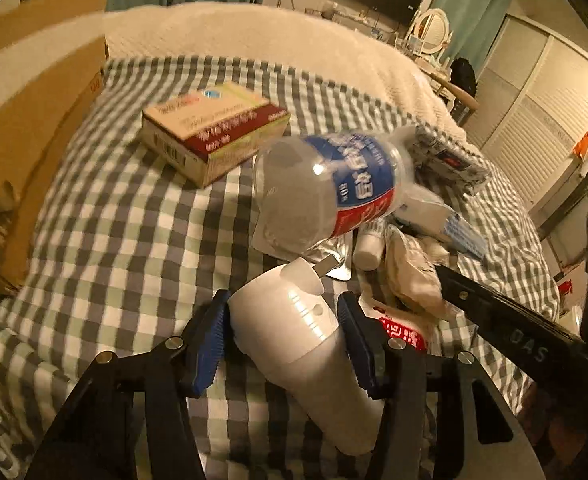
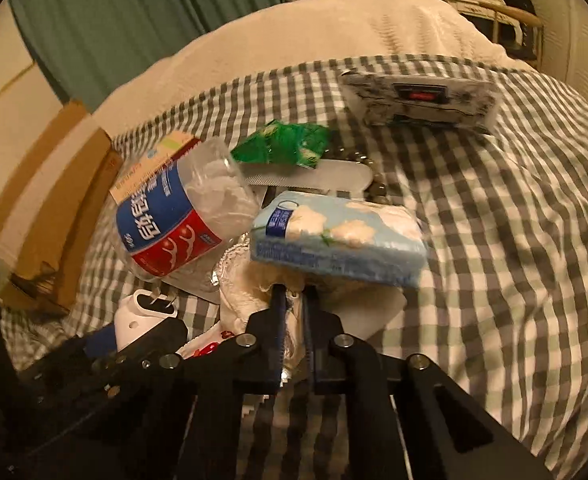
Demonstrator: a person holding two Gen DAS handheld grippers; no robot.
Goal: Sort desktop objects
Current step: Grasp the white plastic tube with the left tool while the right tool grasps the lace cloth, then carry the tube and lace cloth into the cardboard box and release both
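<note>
Grippers, one in each of my hands, work over a heap of clutter on a checked bedspread (image 1: 105, 216). My left gripper (image 1: 283, 344) straddles a white dispenser-like device (image 1: 294, 328); its blue pads (image 1: 207, 350) sit at both flanks, the left one seeming to touch while the right one shows a sliver of gap, so I cannot tell if the grip is firm. The device's long axis runs from near my wrist up and away toward the pile, nozzle end farthest from me, so a straight lift back along my fingers suits it.

My right gripper (image 2: 294, 292) has its jaws nearly together, pinching what looks like white cloth (image 2: 249, 292) just below a pale blue tissue pack (image 2: 338, 236). A clear bottle (image 2: 181, 216) with a blue and red label lies tilted to its left.

The left view alone shows a red and white box (image 1: 213, 132) lying apart on the bedspread and a cardboard carton (image 1: 41, 92) at the far left. The right view alone shows a green wrapper (image 2: 281, 144) and a patterned box (image 2: 422, 96) beyond the pile.
</note>
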